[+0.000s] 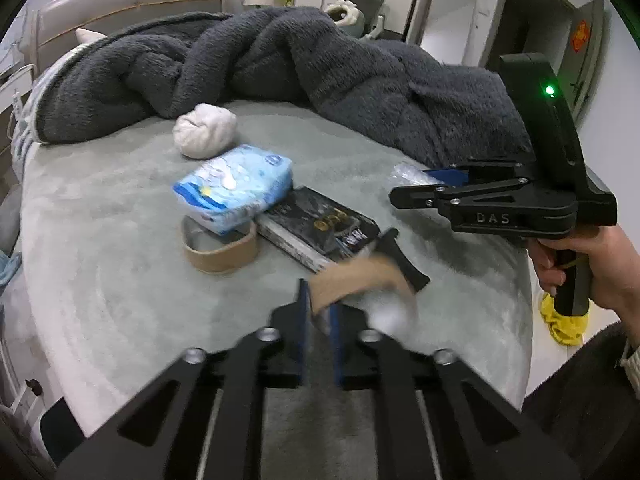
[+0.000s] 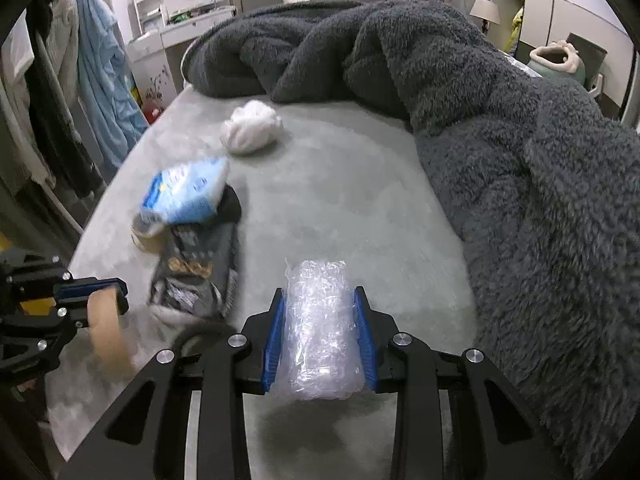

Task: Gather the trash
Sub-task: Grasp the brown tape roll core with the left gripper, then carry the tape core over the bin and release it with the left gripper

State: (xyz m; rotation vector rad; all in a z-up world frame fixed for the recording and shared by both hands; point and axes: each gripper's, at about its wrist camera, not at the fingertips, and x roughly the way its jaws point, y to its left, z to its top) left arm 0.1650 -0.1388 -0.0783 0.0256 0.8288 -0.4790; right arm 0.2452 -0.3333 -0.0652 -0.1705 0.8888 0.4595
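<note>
Clamped between the right gripper's blue fingers, a crumpled clear plastic wrap hangs just above the grey-green bed. Beyond lie a dark fleece blanket, a black book, a blue tissue pack, a tape roll and a white wad. Left gripper: fingers closed on a brown cardboard ring.
</note>
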